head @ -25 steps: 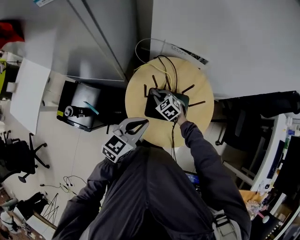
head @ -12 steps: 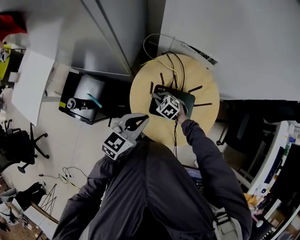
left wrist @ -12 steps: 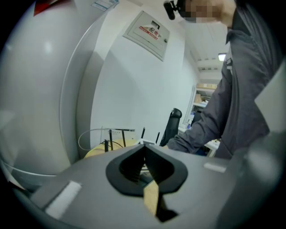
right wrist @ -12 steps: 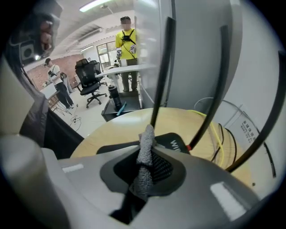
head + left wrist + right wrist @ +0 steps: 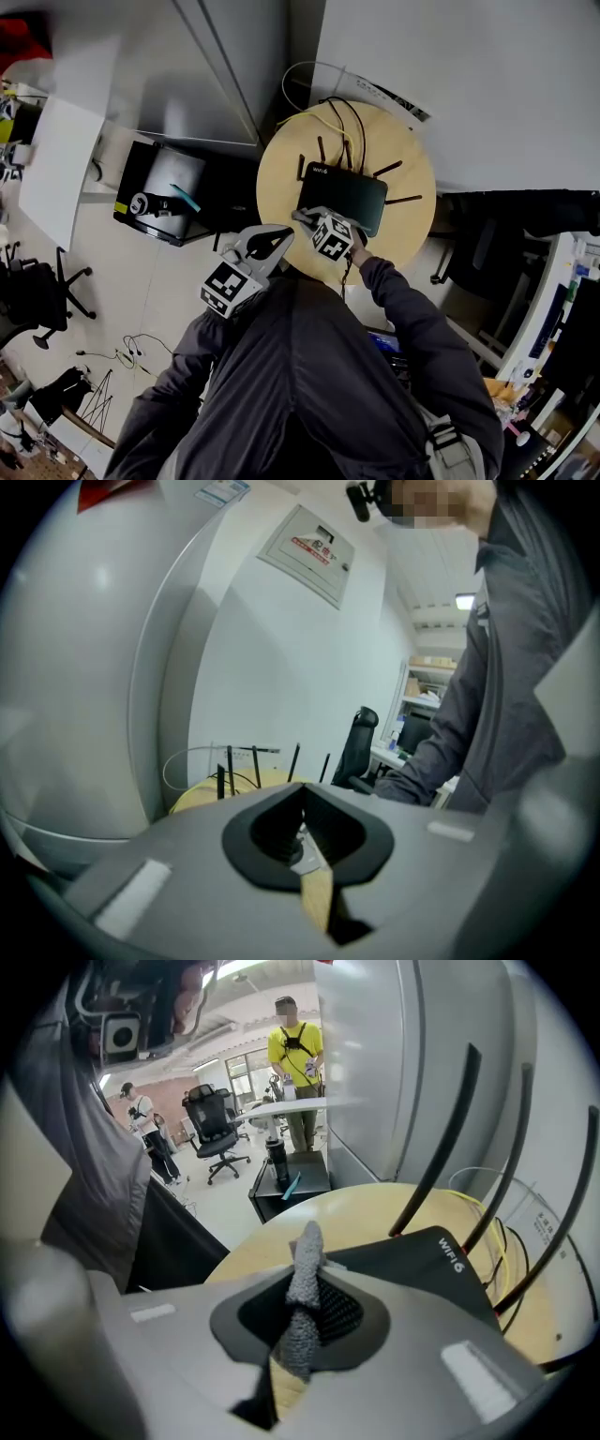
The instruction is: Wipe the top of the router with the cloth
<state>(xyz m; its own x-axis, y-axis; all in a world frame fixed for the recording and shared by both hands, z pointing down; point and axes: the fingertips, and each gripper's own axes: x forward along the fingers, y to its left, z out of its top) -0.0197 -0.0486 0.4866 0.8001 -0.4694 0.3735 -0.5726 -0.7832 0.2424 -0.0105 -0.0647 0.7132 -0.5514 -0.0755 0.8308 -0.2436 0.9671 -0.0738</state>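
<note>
A black router (image 5: pixel 342 195) with several thin antennas lies on a round wooden table (image 5: pixel 412 187); the right gripper view shows its top (image 5: pixel 422 1260) with white print. My right gripper (image 5: pixel 305 217) hangs over the router's near left corner, shut on a grey cloth (image 5: pixel 302 1299) that sticks up between its jaws. My left gripper (image 5: pixel 281 239) is held back by the table's near edge, off the router, its jaws closed with nothing in them (image 5: pixel 305 850).
Black and yellow cables (image 5: pixel 339 120) run off the router's back toward the white wall. A black box (image 5: pixel 164 202) stands on the floor left of the table. People and office chairs (image 5: pixel 214 1119) are far off in the room.
The right gripper with the cloth has slid from the middle of the router's top toward me, to its near left corner. The left gripper has stayed put.
</note>
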